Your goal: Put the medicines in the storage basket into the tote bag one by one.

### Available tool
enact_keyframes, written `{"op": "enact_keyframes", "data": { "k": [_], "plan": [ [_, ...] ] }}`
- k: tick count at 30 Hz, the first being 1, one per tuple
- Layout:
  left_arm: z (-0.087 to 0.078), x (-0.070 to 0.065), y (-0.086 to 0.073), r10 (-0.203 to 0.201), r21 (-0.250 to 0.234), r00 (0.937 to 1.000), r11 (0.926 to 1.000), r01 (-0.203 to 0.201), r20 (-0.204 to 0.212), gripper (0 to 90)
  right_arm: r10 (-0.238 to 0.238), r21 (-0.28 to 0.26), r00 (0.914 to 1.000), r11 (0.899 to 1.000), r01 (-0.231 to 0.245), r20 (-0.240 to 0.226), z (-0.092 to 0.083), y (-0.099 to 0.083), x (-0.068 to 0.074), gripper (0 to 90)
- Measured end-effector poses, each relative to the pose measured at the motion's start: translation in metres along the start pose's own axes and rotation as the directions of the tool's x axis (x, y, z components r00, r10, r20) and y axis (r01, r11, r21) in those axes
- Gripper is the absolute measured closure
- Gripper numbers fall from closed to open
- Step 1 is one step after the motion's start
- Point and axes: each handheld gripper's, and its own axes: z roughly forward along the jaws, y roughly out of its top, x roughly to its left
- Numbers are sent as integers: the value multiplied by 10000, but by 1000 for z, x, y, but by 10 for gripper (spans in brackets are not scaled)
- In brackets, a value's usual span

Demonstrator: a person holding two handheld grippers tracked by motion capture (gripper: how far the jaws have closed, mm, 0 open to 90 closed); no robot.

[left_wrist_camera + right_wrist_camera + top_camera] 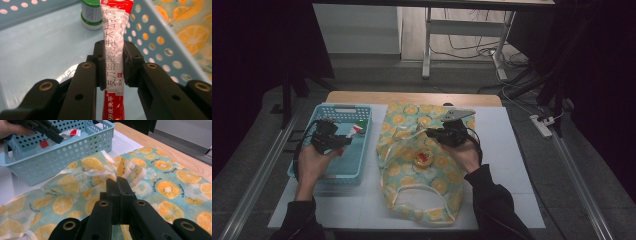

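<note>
One red-and-white tube [115,57] is hanging clamped between the left gripper's [114,65] jaws over the blue basket [160,45], near a green-capped bottle [91,13], while the right gripper [117,192] is pinching the orange-print bag's [160,175] edge with fully closed jaws beside the basket.

the left claw [346,140] is held by the person's left hand [312,162] near the table's left edge, its jaws pressed on something thin. the right claw [432,132] sits in the right hand [467,152] over the table's middle, jaws fully together, pointing left. both dark-sleeved forearms come in from the table's near edge.
</note>
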Motion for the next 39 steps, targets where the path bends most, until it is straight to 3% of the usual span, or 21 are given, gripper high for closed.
{"op": "enact_keyframes", "data": {
  "k": [10, 22, 29, 32, 39],
  "plan": [
    [-15, -15, 6, 355, -484, 9978, 9983, -328, 555, 747, 31, 0, 10000, 10000, -31, 30, 0, 0, -1, 900],
    [-24, -50, 19, 1269, -579, 9856, 9910, -1210, 1116, 747, 21, -81, 10000, 10000, -20, 62, -2, 0, -2, 900],
    [-27, -71, 25, 1809, -706, 9711, 9826, -1717, 1560, 747, 44, -94, 10000, 9999, -43, 82, -1, 0, -2, 900],
    [-27, -82, 28, 2070, -715, 9614, 9778, -1970, 1811, 747, 46, -98, 10000, 9999, -45, 88, -1, 0, -2, 900],
    [-20, -103, 32, 2562, -574, 9451, 9666, -2498, 2028, 747, 58, -101, 9999, 9999, -57, 92, -1, 0, -2, 900]
  ]
}}
